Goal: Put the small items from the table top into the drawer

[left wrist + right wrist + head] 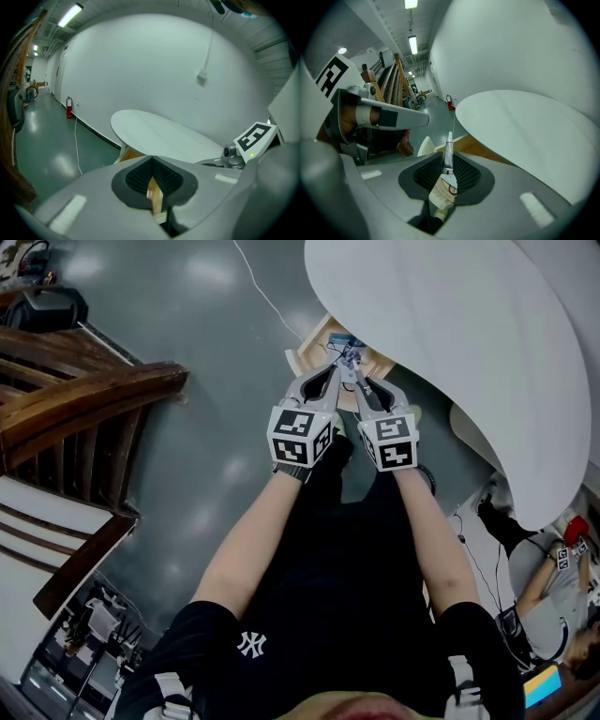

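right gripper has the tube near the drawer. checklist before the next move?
1. Tube held by the right gripper: ok. It is clamped between the jaws, nozzle past the tips.
2. Drawer open: ok. Its wooden box shows out from under the table.
3. Tube above the drawer opening: cannot tell. The tips line up with it in the head view, but height is unclear.
4. Left gripper empty: ok. Jaw tips are together and no item sticks out; only wood shows through the gap.
5. Left gripper out of the drop path: not ok. It sits right beside the right gripper.
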Demonstrator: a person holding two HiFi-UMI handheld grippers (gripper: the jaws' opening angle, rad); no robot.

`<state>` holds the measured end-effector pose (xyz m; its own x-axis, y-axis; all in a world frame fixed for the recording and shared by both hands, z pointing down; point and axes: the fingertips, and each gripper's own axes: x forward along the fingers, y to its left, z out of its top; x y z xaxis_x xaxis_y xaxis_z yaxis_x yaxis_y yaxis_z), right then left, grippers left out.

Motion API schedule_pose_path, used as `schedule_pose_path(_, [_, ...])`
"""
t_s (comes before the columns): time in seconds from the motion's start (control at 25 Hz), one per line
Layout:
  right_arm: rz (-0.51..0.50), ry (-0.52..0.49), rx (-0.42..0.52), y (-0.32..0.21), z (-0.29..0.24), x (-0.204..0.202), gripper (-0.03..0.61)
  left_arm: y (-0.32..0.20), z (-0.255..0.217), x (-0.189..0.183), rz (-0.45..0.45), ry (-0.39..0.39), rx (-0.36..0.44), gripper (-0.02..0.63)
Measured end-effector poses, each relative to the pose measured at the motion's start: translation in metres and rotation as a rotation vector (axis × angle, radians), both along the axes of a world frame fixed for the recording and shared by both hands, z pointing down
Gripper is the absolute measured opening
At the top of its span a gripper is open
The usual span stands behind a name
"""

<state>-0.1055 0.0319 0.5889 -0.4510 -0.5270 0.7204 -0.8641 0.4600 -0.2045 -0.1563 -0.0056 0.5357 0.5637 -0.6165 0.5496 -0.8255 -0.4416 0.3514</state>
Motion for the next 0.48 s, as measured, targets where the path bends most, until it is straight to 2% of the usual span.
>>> schedule_pose_path(0.48, [-0.093, 0.061, -0.075, -0.001, 0.05, -0.013, 0.094, -0.013, 0.023, 0.0, -0.011, 0.015, -0.001, 0.006])
